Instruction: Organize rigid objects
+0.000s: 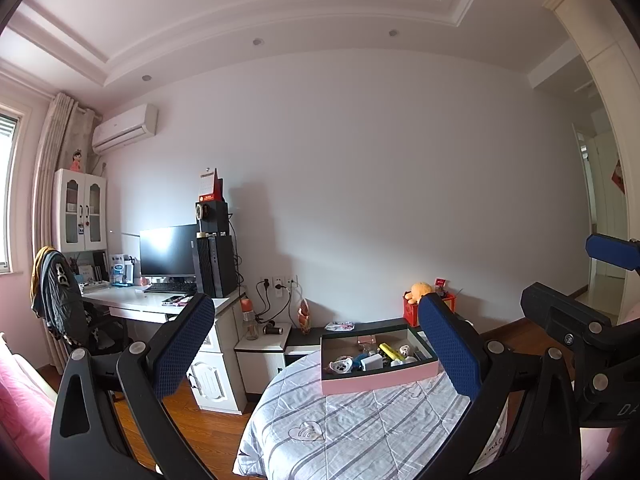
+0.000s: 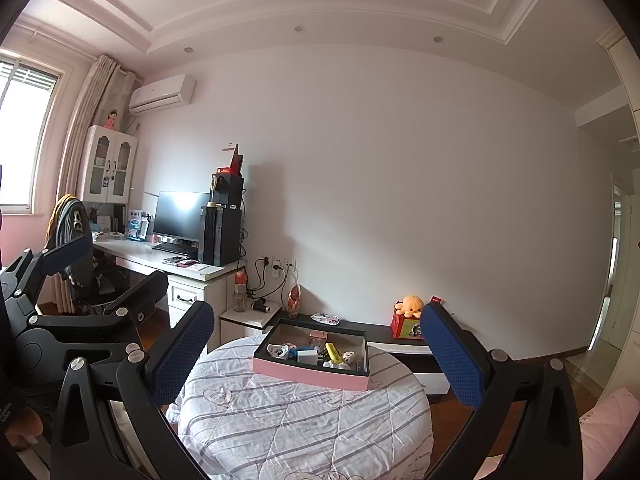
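**Tray straight ahead of both grippers, neither yet over it**

The pink-sided tray [image 2: 310, 374] of small items sits on the striped quilt [image 2: 304, 436], its long axis running left to right across both views. The left gripper [image 1: 316, 344] and right gripper [image 2: 318, 354] hang spread wide and empty, well short of it. From the right gripper the tray lies nearly dead centre; from the left it sits right of centre (so the right seems better lined up, though which is nearer I cannot tell).
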Tool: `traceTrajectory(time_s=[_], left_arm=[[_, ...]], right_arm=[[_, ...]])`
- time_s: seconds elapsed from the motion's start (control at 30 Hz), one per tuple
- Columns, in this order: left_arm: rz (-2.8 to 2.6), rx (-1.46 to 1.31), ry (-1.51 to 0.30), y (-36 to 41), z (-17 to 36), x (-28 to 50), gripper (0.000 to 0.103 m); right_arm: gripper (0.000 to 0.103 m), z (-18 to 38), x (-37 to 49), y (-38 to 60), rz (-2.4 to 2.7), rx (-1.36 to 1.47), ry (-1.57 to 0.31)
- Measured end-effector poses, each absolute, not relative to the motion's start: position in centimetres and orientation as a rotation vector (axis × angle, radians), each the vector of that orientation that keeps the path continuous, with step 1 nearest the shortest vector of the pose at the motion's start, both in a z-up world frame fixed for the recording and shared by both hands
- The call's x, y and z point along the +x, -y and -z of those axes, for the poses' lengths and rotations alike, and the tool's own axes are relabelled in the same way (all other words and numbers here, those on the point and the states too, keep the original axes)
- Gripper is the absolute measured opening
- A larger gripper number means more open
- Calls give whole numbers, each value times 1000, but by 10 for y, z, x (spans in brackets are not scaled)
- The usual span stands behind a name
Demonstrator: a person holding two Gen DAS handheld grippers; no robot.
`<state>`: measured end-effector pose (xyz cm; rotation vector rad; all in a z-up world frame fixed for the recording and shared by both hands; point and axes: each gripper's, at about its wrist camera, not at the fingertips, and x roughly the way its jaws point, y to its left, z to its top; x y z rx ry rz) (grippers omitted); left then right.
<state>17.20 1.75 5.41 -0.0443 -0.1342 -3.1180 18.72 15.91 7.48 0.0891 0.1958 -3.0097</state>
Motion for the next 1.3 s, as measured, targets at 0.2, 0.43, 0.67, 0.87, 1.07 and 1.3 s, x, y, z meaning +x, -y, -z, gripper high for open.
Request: traceTrajectory(time_s=[0.2,0.43,0.67,0.87,1.07,1.3], left_arm=[[3116,-41,142,-17,-55,173,103],[3137,-79,125,-13,-59,178,103],[3138,-73,131,-12,-62,179,103],[3139,-72,134,-12,-65,181,103],[3138,-70,138,-11,-68,180,103],[3139,-72,137,-9,-69,180,103]], right_arm=[[103,-74,186,-159,3010,99,-198],[103,-74,187,-158,3001,92,-193],[103,-74,187,-158,3005,92,-196],[103,-74,189,-157,3008,91,-201],[103,-74,189,-157,3008,92,-200],[103,-74,189,-157,3007,91,-198]])
